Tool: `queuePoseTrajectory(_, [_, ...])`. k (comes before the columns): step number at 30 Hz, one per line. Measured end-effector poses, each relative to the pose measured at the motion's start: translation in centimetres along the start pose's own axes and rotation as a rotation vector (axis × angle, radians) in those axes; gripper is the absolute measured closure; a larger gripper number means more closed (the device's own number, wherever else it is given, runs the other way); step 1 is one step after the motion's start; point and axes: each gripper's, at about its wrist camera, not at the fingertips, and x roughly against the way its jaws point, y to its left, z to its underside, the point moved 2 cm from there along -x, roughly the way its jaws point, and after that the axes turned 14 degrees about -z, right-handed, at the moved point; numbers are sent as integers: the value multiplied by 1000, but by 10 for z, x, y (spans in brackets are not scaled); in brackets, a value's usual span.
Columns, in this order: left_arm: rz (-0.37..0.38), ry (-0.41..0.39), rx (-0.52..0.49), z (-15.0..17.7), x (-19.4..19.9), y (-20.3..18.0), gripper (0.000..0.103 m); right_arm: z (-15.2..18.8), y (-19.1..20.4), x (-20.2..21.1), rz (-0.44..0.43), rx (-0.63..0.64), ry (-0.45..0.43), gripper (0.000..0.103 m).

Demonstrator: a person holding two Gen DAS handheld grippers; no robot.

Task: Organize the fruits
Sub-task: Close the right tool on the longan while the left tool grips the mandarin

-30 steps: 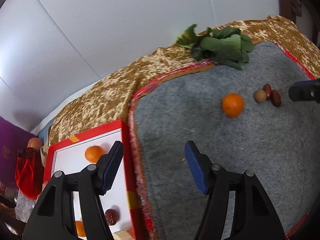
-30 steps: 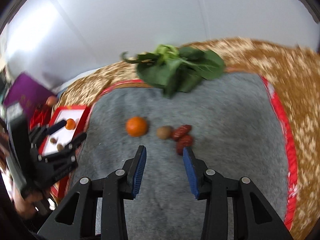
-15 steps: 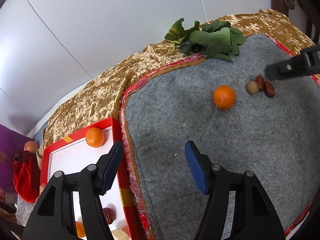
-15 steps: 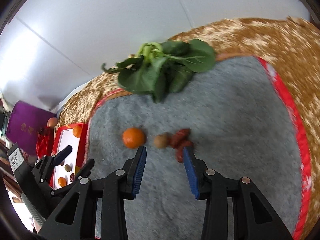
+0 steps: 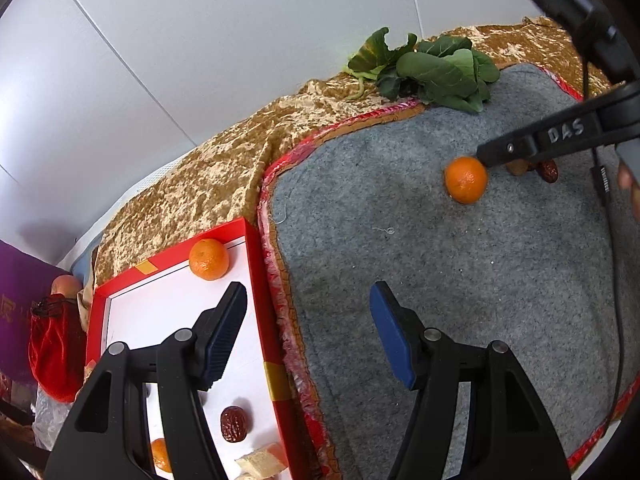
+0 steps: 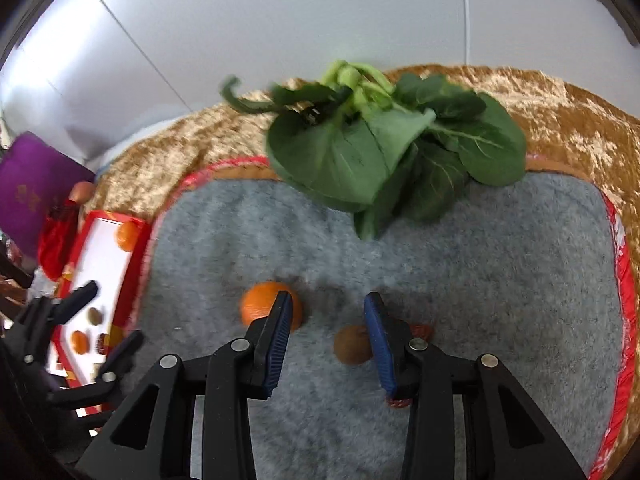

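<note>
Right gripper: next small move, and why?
Probably ease down and slightly right to centre on the small brown fruit. The right gripper is open, and the fruit sits against its right finger, not mid-gap; the orange lies just behind its left finger.

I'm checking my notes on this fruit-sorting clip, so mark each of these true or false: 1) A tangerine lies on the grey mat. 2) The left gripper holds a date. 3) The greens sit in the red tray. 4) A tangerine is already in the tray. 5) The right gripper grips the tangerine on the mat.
1) True: the tangerine lies on the grey mat.
2) False: the left gripper is open and empty.
3) False: the greens lie at the mat's far edge, outside the red tray.
4) True: a tangerine in the tray.
5) False: the right gripper holds nothing.
</note>
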Motion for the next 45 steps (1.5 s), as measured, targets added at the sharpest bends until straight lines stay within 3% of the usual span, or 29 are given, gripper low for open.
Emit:
queuePoseTrajectory(5, [44,7,43,-3,0,5,40,5,-5,-4,-5,-36,38,66])
queuePoseTrajectory(13, [139,-3,83,-20,-2,-16,40,12,-11,-8,31,-42,59,81])
queuePoseTrajectory(21, [210,-62,26,-50,0,-59,40,11,-19,-1,-14,-94,69,80])
queuePoseTrajectory(30, [323,-36,52,-59,-12,-72,40,12,-38,7,-90,-175,73,80])
queuePoseTrajectory(38, [338,-37,58,-65,-22,-81,40,14,-43,13,-97,-181,70,80])
queuePoseTrajectory(40, [348,-35,45,-64,-25,-86,43,13,-40,9,-99,-183,70,80])
queuePoseTrajectory(45, [372,-12,23,-61,-33,-96,64,13,-39,9,-92,-184,68,80])
